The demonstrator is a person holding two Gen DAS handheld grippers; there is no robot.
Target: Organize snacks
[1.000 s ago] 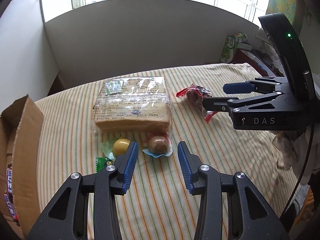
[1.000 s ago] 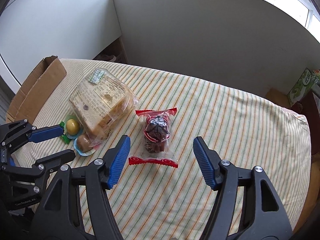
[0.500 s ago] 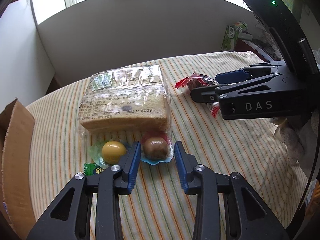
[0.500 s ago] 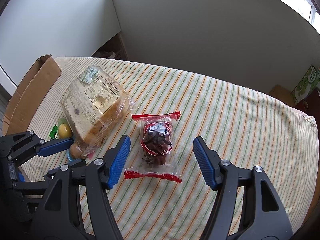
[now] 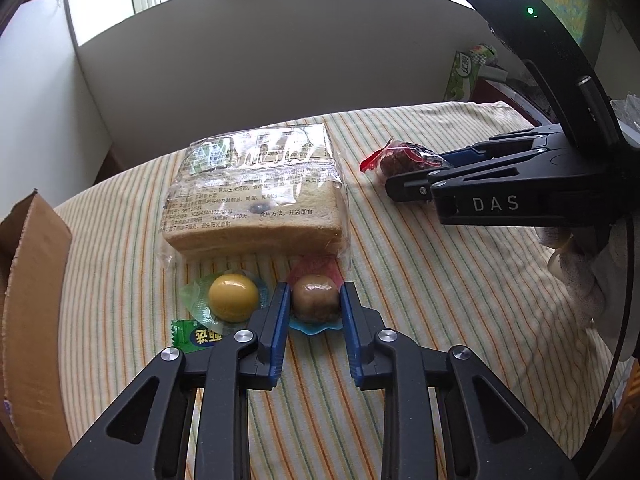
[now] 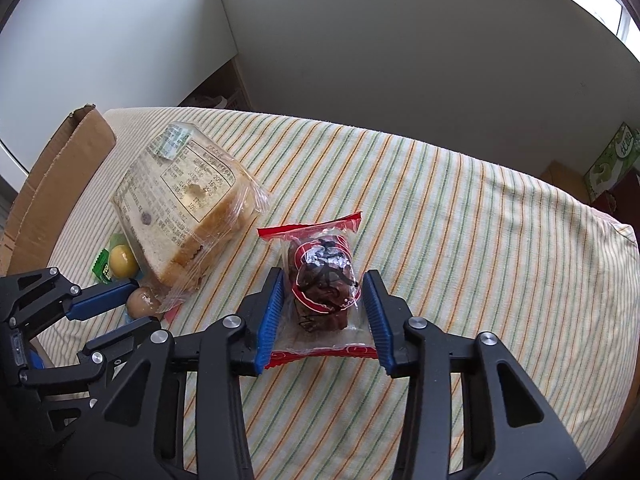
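The left gripper point(image 5: 315, 305) pinches the brown jelly cup point(image 5: 315, 303); the right gripper point(image 6: 325, 306) clamps the red-wrapped cake point(image 6: 322, 280). Both lie beside one bagged bread loaf point(image 5: 256, 200), with one yellow jelly cup point(image 5: 233, 297) and one cardboard box point(image 5: 32, 280).

Cream tablecloth point(image 5: 440, 300) striped in thin orange and green lines. Black tongs point(image 5: 314, 312) with blue ribbed pads point(image 5: 280, 312); likewise the other tongs point(image 6: 324, 308). Clear bread bag point(image 5: 256, 204) with black print over pale tan slices. At 9 o'clock of the brown jelly ball point(image 5: 315, 298) on a blue base, a yellow jelly ball point(image 5: 233, 297). Red-edged clear wrapper point(image 6: 320, 280) around dark brown cake. Green candy wrapper point(image 5: 196, 336). Plain brown cardboard box point(image 5: 32, 280).
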